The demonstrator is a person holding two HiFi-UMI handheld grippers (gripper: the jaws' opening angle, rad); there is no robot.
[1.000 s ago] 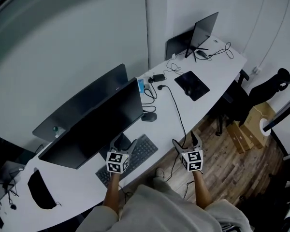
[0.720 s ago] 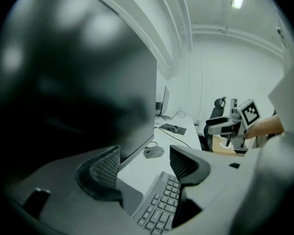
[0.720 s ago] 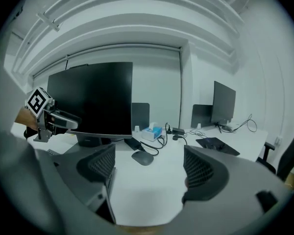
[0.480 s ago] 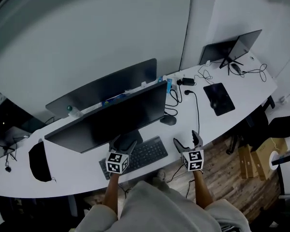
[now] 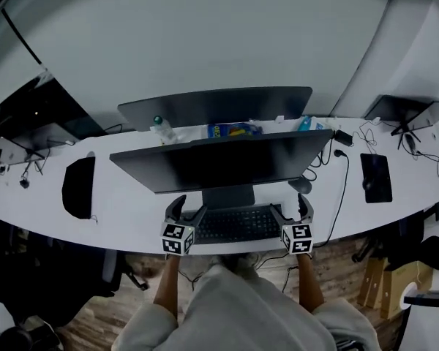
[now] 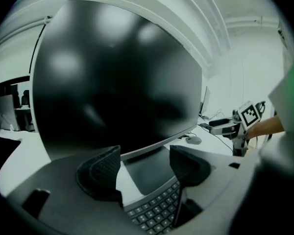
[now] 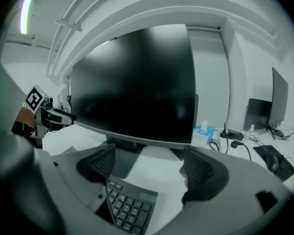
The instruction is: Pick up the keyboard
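1. The keyboard lies flat near the white desk's front edge, just before the monitor stand
2. The left gripper and right gripper hover over its two ends, jaws apart, holding nothing
3. Best to close on both ends together, then lift level

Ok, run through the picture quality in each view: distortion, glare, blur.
Head view: strong fisheye bends the desk into an arc, corners dark. Left gripper view: pale reflections on the monitor, a blurred green smear at the right edge. Right gripper view: the ceiling light glares at top left, green blur at the left edge, the keyboard looks sharp.
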